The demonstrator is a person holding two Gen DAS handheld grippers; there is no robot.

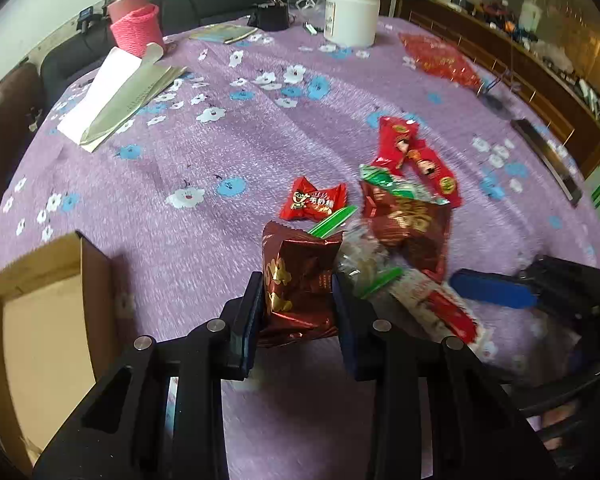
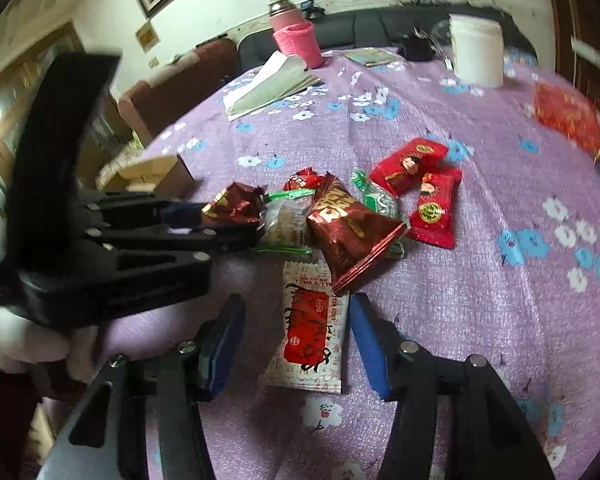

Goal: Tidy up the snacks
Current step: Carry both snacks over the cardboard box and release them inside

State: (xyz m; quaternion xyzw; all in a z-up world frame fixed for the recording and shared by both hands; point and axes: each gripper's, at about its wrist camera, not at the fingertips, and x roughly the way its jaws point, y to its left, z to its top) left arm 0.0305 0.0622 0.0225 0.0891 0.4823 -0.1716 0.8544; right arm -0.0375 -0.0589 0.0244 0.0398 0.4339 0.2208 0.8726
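My left gripper is shut on a dark red foil snack packet, both pads pressed into its sides, just above the purple tablecloth. In the right wrist view the same gripper comes in from the left with the crumpled packet. My right gripper is open, and a white-and-red packet lies flat between its blue pads with gaps on both sides. A loose pile holds a second dark red packet, a clear packet with green strips, a green-white one and two red cartoon packets.
An open cardboard box stands at the table's near left edge. At the far side are a pink flask, a white jar, folded papers and a red bag. A small red candy packet lies apart from the pile.
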